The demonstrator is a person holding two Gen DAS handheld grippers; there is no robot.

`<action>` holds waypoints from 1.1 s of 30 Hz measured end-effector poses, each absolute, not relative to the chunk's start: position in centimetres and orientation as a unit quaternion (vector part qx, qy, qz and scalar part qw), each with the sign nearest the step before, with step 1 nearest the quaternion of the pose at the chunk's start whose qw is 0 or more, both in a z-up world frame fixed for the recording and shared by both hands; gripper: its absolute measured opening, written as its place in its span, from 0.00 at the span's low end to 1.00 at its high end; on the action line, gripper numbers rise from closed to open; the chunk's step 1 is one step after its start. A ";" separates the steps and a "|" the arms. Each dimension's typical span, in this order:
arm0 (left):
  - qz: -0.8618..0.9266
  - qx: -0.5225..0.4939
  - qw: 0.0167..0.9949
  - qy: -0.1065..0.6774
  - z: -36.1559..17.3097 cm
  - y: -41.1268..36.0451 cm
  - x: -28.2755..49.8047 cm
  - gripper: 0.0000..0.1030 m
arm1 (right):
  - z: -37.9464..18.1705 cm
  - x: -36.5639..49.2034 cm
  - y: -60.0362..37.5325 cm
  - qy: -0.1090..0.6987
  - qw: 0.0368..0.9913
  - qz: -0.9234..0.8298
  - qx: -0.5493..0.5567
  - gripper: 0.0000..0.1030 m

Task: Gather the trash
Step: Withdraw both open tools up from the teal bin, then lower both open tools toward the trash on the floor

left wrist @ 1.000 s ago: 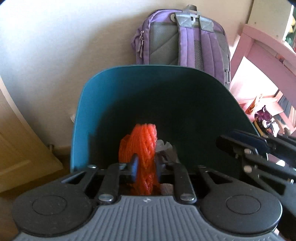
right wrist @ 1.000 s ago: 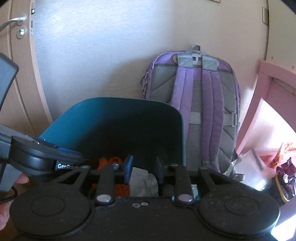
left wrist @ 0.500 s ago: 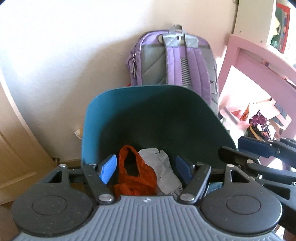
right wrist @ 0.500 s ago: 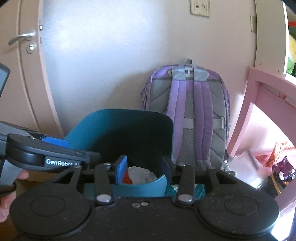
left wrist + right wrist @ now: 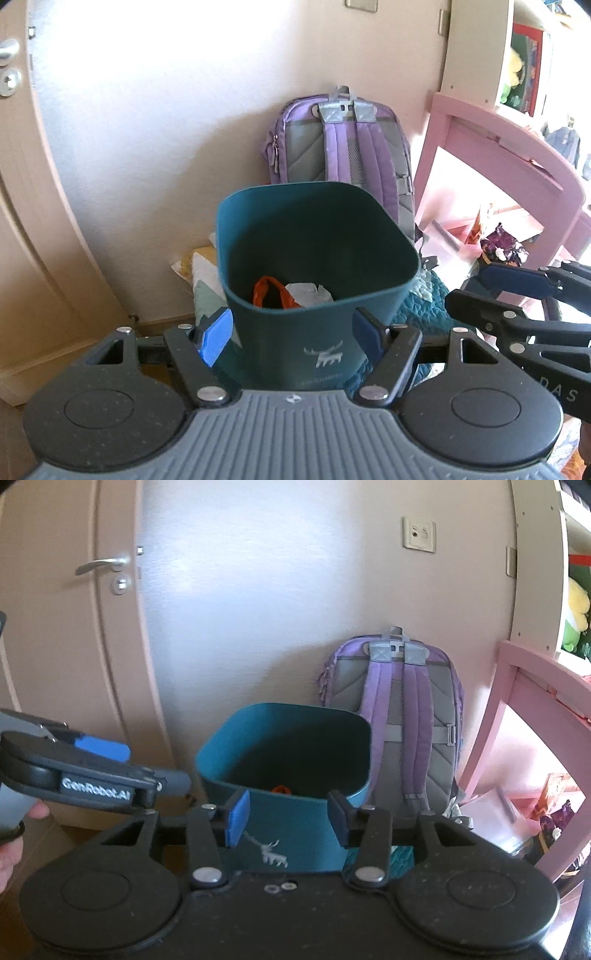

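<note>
Both grippers pulled back and up from teal trash bin (image 5: 314, 258) since second ago; orange mesh net (image 5: 271, 293), then pinched in left gripper (image 5: 291, 332), now lies inside bin beside crumpled white paper (image 5: 308, 293). Left gripper fingers spread wide, empty, framing bin wall. Right gripper (image 5: 288, 818) moderately open, empty, bin ahead between fingers. Purple backpack (image 5: 402, 716) leans on wall behind bin. Pink desk (image 5: 498, 147) far right; purple wrapper (image 5: 502, 243) beneath, likely next trash.
</note>
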State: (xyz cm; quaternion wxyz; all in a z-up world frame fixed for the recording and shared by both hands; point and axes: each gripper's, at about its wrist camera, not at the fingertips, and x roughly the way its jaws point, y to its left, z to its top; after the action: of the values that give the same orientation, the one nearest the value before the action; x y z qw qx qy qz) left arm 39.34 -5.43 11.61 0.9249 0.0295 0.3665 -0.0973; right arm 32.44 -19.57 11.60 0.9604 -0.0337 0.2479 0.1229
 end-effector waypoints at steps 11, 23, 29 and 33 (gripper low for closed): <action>-0.098 0.031 0.933 0.344 12.1 -1.9 30.9 0.80 | 9.1 26.1 -17.4 0.267 0.948 0.169 -0.037 0.47; -0.064 -0.012 0.927 0.369 4.2 5.4 24.8 0.82 | -1.7 24.7 -15.5 0.339 0.925 0.168 -0.034 0.47; -0.046 -0.029 0.914 0.401 -1.9 8.8 25.0 0.92 | -8.3 26.1 -14.8 0.383 0.910 0.156 -0.033 0.47; -0.055 -0.044 0.900 0.429 -6.4 10.7 25.8 1.00 | -12.8 27.8 -14.2 0.414 0.898 0.147 -0.035 0.47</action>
State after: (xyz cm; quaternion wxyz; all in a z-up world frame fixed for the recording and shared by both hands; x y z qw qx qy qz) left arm 25.84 10.68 -6.45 0.9004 -0.0437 0.4294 -0.0547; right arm 27.78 -14.17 -12.84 0.8976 -0.0354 0.4140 0.1470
